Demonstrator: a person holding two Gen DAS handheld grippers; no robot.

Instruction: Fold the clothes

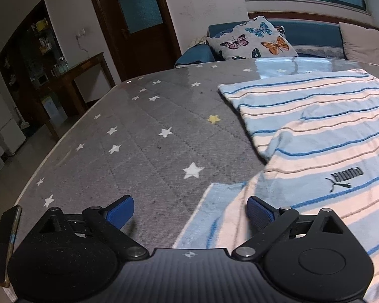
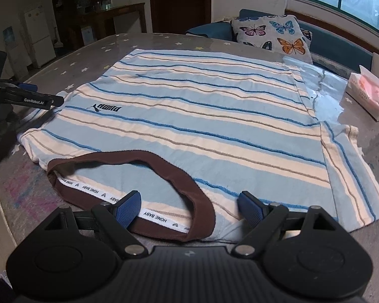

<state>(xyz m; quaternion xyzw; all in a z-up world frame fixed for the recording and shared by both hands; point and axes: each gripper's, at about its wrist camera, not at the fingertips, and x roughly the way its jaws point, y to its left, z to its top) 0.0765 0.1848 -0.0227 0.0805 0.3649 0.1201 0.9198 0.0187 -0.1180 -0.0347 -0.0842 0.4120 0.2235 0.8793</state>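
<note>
Folding has barely begun: our striped T-shirt (image 2: 202,116) lies flat on the star-print counter (image 1: 139,139), sleeves unfolded. Both tools gape wide, empty: left tool (image 1: 189,213) at nine o'clock by the sleeve, right tool (image 2: 189,208) at six o'clock over the brown collar (image 2: 179,166).

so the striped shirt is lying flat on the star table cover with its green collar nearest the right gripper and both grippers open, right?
Not quite: the collar is brown, not green, as the right wrist view shows. The rest holds: the striped shirt lies flat on the star table cover, collar nearest the right gripper, and both it and the left gripper are open.
</note>
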